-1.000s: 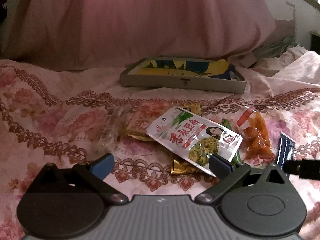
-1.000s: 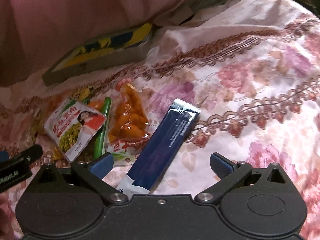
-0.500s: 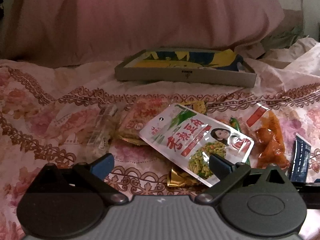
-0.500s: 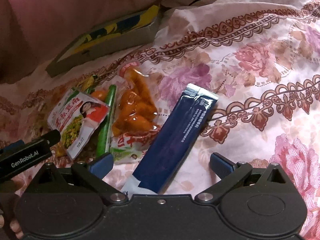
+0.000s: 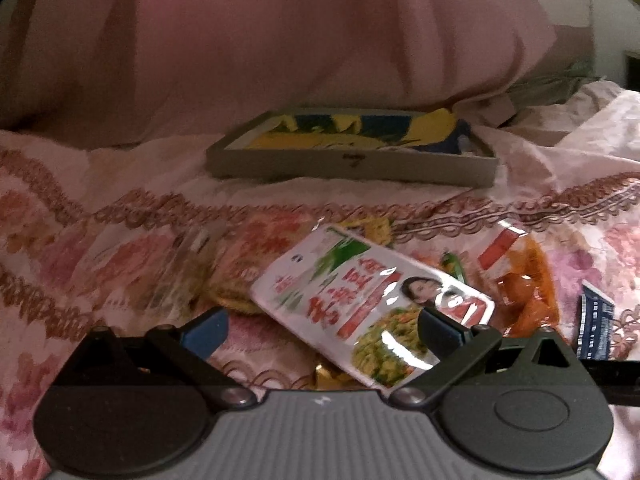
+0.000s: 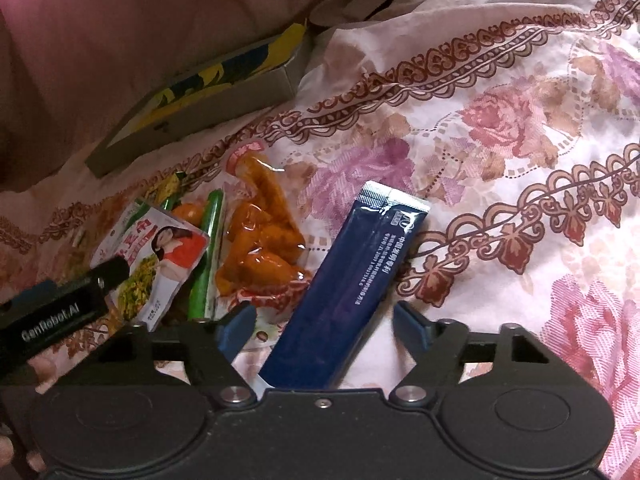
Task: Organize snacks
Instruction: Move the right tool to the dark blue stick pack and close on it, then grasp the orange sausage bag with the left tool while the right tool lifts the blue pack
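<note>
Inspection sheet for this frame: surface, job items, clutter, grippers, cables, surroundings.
Surface: floral bedsheet, wrinkled.
Job's things: blue sachet lying flat between the right fingers; orange snack pack beside it; white pouch on top of the snack pile; green stick pack partly under its neighbours; clear packs blurred; tray behind the pile, yellow-and-blue lining showing.
Clutter: nothing seen.
Grippers: left gripper open over the near end of the white pouch, pads not seen pressing it; right gripper closing around the blue sachet, pads not yet on it.
Cables: nothing seen.
Surroundings: pink bedding behind the tray; dim light.
</note>
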Available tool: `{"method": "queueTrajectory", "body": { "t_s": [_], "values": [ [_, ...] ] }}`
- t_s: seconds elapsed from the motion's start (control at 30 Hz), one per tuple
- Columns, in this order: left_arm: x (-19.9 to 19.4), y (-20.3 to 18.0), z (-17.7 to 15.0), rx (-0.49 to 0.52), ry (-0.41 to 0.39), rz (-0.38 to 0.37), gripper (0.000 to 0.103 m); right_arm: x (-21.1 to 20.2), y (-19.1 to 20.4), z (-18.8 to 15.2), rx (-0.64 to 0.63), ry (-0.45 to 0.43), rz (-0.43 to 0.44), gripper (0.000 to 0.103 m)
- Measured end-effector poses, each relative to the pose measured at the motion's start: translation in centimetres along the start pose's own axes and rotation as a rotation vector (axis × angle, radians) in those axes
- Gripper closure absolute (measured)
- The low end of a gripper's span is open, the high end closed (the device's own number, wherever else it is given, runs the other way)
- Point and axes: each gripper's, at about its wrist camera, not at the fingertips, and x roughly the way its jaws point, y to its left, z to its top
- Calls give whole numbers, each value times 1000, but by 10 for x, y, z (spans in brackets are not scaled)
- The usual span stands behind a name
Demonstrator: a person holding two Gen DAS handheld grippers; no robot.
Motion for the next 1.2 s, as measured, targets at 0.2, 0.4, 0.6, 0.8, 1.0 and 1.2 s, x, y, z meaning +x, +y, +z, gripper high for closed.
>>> {"method": "queueTrajectory", "body": {
  "t_s": [0.2,0.4,0.6,0.8,1.0,1.2],
  "values": [
    [-2,-17,9,57,-61,-68,0,-1,-4,-3,3,-28,-24,53],
    [-5,-42,18,137,-107,-192,0,-7,-18,2,65,-82,-84,58],
    [4,-67,23,194,-70,-295,1,-14,-46,13,185,-122,-137,59],
    [21,-82,25,212,22,-372,7,-17,-65,19,238,-137,-165,59],
    [38,-95,27,244,98,-412,22,-14,-61,19,220,-142,-160,59],
    [47,-110,26,310,181,-400,41,-14,-61,20,208,-142,-151,60]
  ]
}}
